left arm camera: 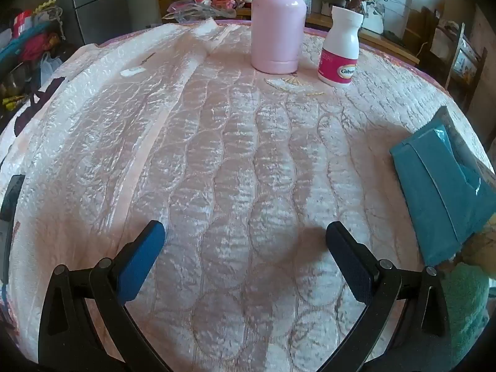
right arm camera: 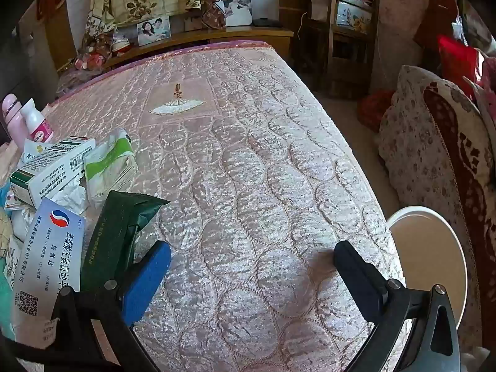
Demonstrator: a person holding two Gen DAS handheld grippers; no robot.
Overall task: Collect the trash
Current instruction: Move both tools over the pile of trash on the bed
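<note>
Right gripper [right arm camera: 252, 260]: nearest your lens; jaws spread wide, nothing between them, only bare mattress [right arm camera: 263, 161] beneath.
Left gripper [left arm camera: 245, 241]: likewise released and empty, over plain quilting.
Trash, right view: a heap lies just left of your left-hand finger. The dark green wrapper [right arm camera: 121, 232] touches or overlaps that finger's outer side; I cannot tell which. Beside it lies the white medicine box [right arm camera: 49, 248], and further ahead on the left the green-striped box [right arm camera: 52, 167], a tissue pack [right arm camera: 108, 167] and crumpled paper [right arm camera: 73, 197].
Trash, left view: a teal packet [left arm camera: 440, 186] sits ahead and to the right of your right-hand finger, at the frame edge.
Not judged trash: the pink flask [left arm camera: 277, 28] and the white pill bottle [left arm camera: 341, 49], upright, far ahead of the left tool and close together.
Container: a white bin [right arm camera: 431, 248] shows just right of the right gripper, off the mattress edge.
Step in hand: in my judgement, the approach; nothing is picked up yet.
Next move: you would need to shift the right tool leftward so the green wrapper falls between the fingers, close on it, then carry it right to the bin.
Pose: both tools pitch steeply down toward the mattress, fingers forward.
Risk: the wrapper is thin and flat; a shallow pinch may slip.
</note>
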